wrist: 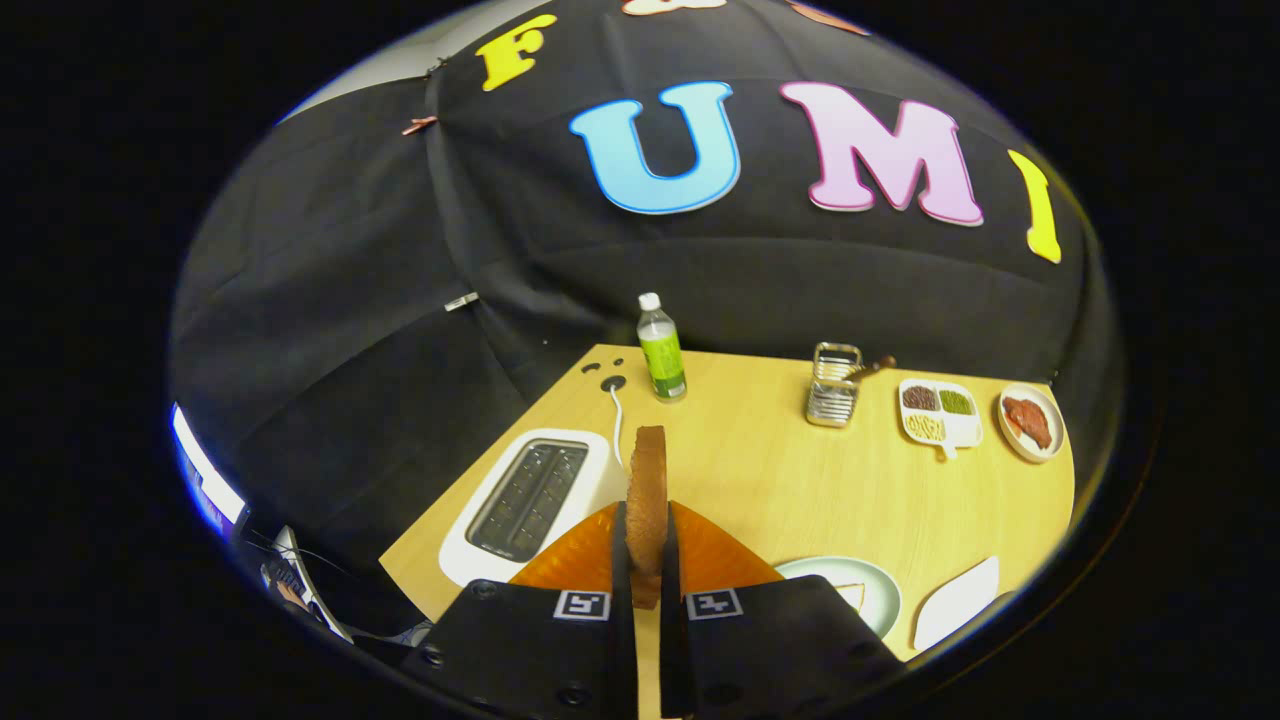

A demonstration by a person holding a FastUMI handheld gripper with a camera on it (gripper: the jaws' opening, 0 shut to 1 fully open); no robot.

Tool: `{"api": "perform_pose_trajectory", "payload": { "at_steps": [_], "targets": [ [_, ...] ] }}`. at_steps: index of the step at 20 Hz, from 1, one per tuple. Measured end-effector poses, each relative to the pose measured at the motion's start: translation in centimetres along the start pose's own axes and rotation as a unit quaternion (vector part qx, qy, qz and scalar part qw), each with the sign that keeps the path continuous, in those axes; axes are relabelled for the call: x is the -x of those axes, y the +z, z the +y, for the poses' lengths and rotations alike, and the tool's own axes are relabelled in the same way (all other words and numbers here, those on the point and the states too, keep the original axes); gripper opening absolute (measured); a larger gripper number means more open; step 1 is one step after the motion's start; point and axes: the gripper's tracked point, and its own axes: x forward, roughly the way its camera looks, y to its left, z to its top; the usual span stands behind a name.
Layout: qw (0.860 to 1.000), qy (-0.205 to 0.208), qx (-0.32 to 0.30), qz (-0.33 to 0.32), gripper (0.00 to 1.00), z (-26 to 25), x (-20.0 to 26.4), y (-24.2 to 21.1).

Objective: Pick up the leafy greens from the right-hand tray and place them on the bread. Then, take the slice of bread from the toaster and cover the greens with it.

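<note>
Gripper view: looks along the two fingers over a wooden table (800, 480).
Gripper (646, 545): fingers clenched on a slice of bread, one black finger (618, 560) pressing each flat face.
Slice of bread (647, 500): brown, standing on edge, sticks up and forward from between the fingers, lifted clear of the toaster.
Toaster (530, 500): white, just ahead and to the left of the fingers, two dark slots facing up; white cord runs from it to a hole in the table.
Plate (880, 590): pale green, just right of the fingers, partly hidden by the gripper body; a pale wedge of bread shows on it, greens cannot be made out.
White tray (960, 600): right of the plate, at the table's near corner, contents not visible.
Bottle (661, 350): green label, white cap, upright, far beyond the slice.
Metal rack (833, 385): far side, right of the bottle.
Divided dish (940, 412): white, three compartments with dark, green and pale fillings.
Round dish (1032, 422): rightmost, holds red meat.
</note>
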Motion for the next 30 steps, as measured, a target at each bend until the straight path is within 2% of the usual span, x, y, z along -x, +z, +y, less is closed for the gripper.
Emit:
{"api": "perform_pose_trajectory", "payload": {
  "at_steps": [8, 14, 18, 21, 23, 24, 26, 30],
  "targets": [
    [0.995, -0.033, -0.080, 0.046, 0.13, -7.5, 0.3, -6.5],
    [0.987, -0.039, -0.141, 0.071, 0.13, -11.1, 0.4, -10.1],
    [0.983, -0.053, -0.156, 0.086, 0.13, -13.6, 0.0, -11.9],
    [0.979, -0.078, -0.166, 0.092, 0.18, -15.8, 0.3, -13.0],
    [0.977, -0.101, -0.158, 0.100, 0.27, -17.3, 0.4, -14.4],
    [0.977, -0.109, -0.150, 0.104, 0.40, -17.8, 0.7, -14.9],
    [0.977, -0.127, -0.126, 0.113, 0.56, -18.8, 1.0, -16.1],
    [0.981, -0.141, -0.090, 0.097, 1.00, -19.8, 2.2, -16.0]
  ]
}}
